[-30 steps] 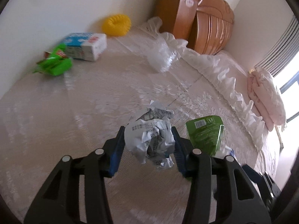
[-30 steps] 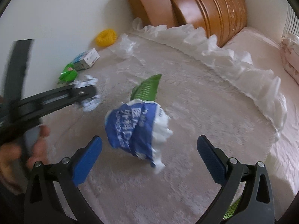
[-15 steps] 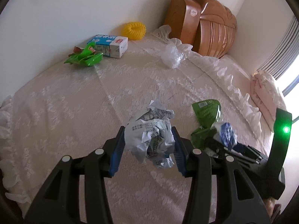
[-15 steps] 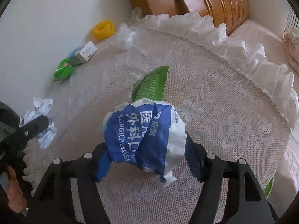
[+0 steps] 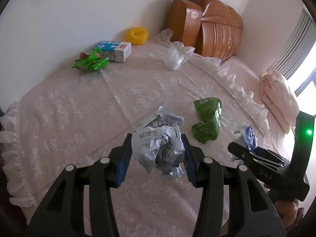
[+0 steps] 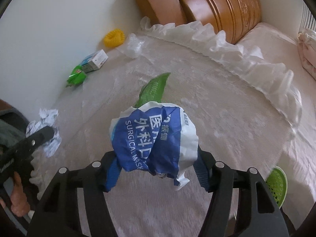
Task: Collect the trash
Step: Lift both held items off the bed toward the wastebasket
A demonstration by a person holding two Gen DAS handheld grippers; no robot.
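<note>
Wrapper (image 6: 154,138) reading "SURGICAL MASK" sits clamped in right jaws.

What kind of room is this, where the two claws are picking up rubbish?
Most likely a bedroom. The litter lies on a bed under a lace bedspread with a frilled edge, a carved wooden headboard stands against the wall, and pink folded bedding sits near the window.

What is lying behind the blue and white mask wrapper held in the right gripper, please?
Behind the mask wrapper a green packet lies on the bedspread. Only its far end shows; the wrapper covers its near part, so its full shape cannot be seen in that view.
</note>
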